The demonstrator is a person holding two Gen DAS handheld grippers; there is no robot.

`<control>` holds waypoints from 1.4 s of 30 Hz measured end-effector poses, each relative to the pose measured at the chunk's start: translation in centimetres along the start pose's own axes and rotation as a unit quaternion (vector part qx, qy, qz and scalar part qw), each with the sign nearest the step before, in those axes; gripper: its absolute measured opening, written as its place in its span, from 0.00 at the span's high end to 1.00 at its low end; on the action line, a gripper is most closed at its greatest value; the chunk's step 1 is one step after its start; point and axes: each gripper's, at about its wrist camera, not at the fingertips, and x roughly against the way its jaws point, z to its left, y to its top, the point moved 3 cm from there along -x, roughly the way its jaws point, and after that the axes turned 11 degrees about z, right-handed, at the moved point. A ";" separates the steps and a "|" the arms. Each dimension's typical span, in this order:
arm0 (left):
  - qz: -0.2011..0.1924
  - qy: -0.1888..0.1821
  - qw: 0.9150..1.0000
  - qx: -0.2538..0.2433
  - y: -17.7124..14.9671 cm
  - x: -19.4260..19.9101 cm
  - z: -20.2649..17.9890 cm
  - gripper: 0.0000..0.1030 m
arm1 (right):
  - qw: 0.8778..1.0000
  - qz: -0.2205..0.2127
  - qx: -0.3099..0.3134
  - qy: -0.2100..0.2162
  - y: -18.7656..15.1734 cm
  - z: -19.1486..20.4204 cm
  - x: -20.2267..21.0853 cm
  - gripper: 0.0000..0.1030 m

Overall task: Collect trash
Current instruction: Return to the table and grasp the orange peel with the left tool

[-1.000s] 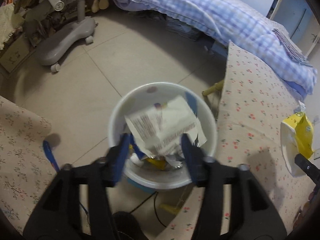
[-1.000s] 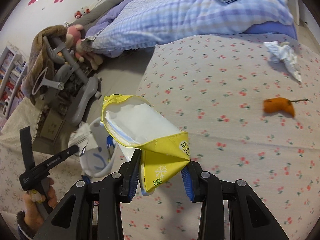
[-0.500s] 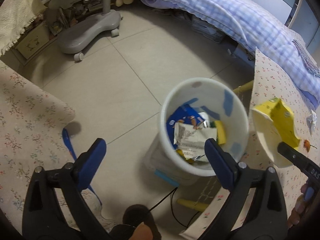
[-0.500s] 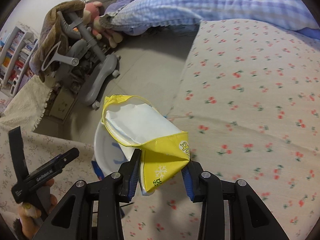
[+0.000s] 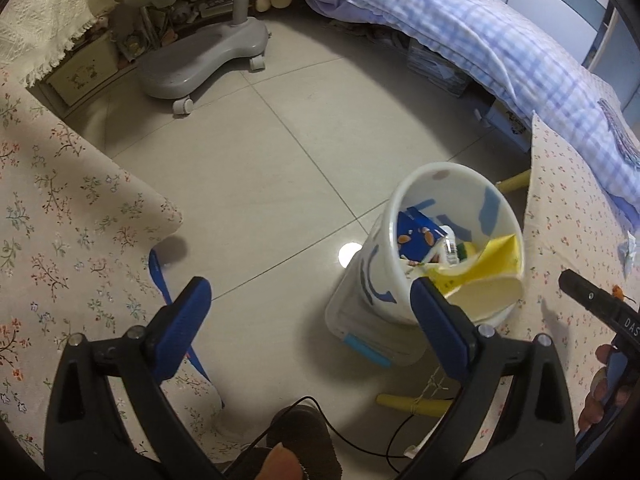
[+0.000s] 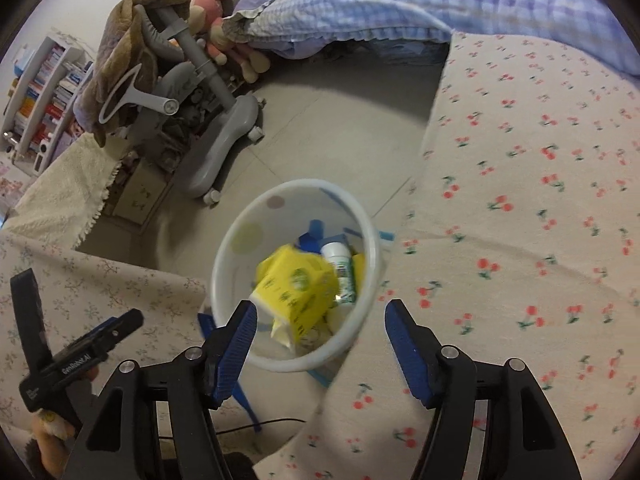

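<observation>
A white bin (image 5: 372,276) stands on the tiled floor beside a cherry-print covered table (image 6: 520,220). It also shows in the right wrist view (image 6: 236,236). A yellow and white wrapper (image 6: 296,284) lies inside the bin on a blue packet (image 5: 416,236) and a small white bottle (image 6: 340,264); in the left wrist view the wrapper (image 5: 484,280) sits at the bin's near rim. My left gripper (image 5: 308,308) is open and empty over the floor, left of the bin. My right gripper (image 6: 320,332) is open and empty just above the bin.
A grey chair base (image 5: 204,60) stands on the floor at the back. A bed with a blue checked quilt (image 5: 480,40) lies behind. A floral cloth (image 5: 60,220) covers a surface at left. A crumpled tissue (image 5: 628,248) and an orange scrap (image 5: 618,291) lie on the table.
My right gripper has opened and the yellow wrapper has dropped into the bin. My left gripper, open since half a second ago, has drawn back and left from the bin.
</observation>
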 end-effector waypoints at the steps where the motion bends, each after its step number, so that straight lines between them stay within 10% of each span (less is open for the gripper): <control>1: 0.001 -0.002 1.000 -0.005 -0.1 0.0 -0.4 0.04 | 1.000 -0.005 -0.001 -0.014 -0.2 -0.6 0.7 0.34; 19: 0.003 -0.076 0.984 -0.158 -2.2 0.5 -17.2 0.04 | 0.980 -0.111 -0.094 -0.136 -6.4 -16.4 17.2 0.24; 31: -0.012 -0.125 0.945 -0.303 -6.1 1.4 -33.4 0.01 | 0.956 -0.130 -0.204 -0.163 -12.3 -28.8 23.8 0.22; 42: -0.095 -0.097 0.887 -0.442 -9.0 0.6 -45.2 0.01 | 0.929 -0.142 -0.247 -0.235 -13.7 -33.2 25.4 0.19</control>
